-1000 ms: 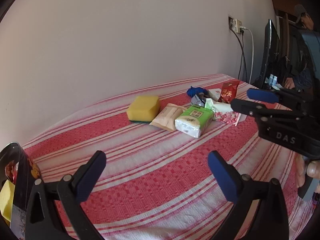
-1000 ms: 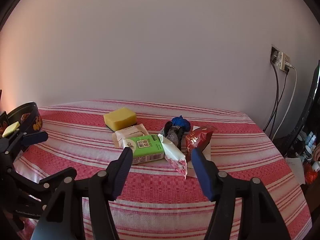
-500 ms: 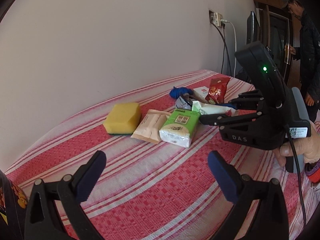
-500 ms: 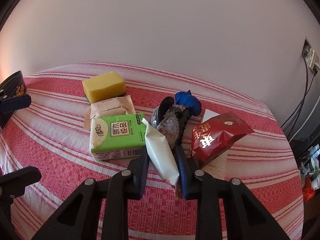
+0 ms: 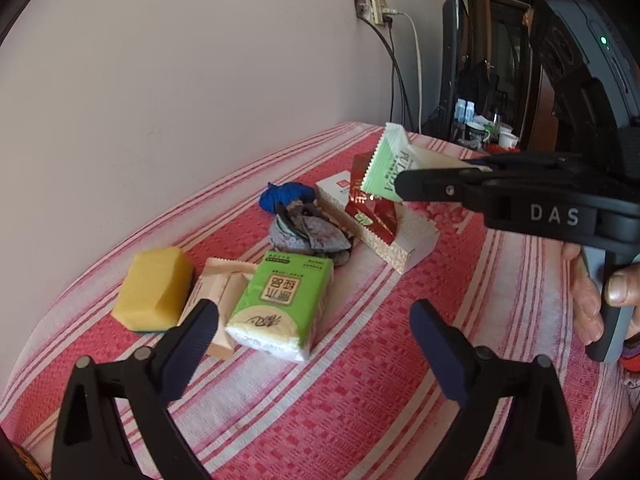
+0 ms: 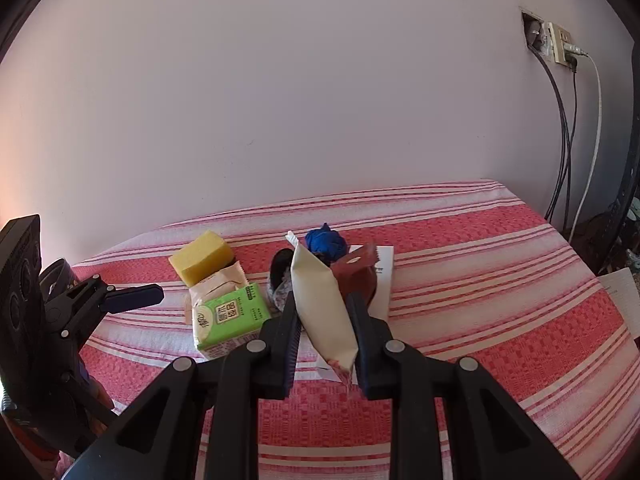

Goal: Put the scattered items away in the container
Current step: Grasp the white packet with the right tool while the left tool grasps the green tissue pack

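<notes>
Right hand-held gripper (image 6: pixel 325 340) just clamped on white packet (image 6: pixel 324 312), now lifted off bench (image 6: pixel 480 304); left hand-held gripper (image 5: pixel 314 336) spread, closing slightly w/ nothing between. Next: container.

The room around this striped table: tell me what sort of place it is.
Probably a lived-in home room, not a lab: a woven red-striped tablecloth, a wall socket with trailing cables, and household bits such as a yellow sponge and a green tissue pack.

yellow sponge (image 5: pixel 154 288), green tissue pack (image 5: pixel 280 304) (red-striped cloth (image 5: pixel 360 420)).
</notes>
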Demonstrator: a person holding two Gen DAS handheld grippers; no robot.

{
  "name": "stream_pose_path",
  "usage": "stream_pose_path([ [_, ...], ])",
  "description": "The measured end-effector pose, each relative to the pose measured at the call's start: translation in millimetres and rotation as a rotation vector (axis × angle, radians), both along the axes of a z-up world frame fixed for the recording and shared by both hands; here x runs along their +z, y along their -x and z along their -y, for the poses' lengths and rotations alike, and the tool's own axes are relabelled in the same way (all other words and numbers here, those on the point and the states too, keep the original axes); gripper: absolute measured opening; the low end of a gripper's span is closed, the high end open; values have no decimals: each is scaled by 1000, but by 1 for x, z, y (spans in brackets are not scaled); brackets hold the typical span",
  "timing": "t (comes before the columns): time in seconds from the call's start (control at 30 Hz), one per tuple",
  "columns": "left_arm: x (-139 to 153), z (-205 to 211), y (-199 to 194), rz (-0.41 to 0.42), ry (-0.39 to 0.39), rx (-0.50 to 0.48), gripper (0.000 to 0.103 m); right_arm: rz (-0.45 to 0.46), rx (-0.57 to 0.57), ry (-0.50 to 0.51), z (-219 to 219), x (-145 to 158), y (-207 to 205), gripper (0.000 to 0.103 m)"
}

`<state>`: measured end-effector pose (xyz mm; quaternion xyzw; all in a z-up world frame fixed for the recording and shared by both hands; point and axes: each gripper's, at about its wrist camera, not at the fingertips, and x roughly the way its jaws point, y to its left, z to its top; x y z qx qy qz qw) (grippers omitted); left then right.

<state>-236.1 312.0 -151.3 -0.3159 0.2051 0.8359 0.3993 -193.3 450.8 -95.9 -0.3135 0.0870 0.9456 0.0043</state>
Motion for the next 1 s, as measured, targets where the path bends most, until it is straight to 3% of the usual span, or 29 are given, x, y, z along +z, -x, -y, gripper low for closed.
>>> stream_pose_path([
  [0.1,-9,-7,13,59,24,-7,78,7,-10,12,-7,-1,0,26],
  [0.2,-11,-11,18,53,31,-19,77,-6,-16,-16,-4,4,-2,26],
  [0.33,-12,-11,24,12,59,-1,48,-17,-12,-20,-4,6,-4,26],
  [0.47,-8,6,34,94,-46,23,41,-38,-19,-20,-6,8,-7,26],
  [0.63,5,20,27,95,-113,73,24,-48,-31,-20,-7,8,-7,26],
  [1.0,34,93,-34,123,-268,136,21,-99,-17,2,-7,10,-12,26],
])
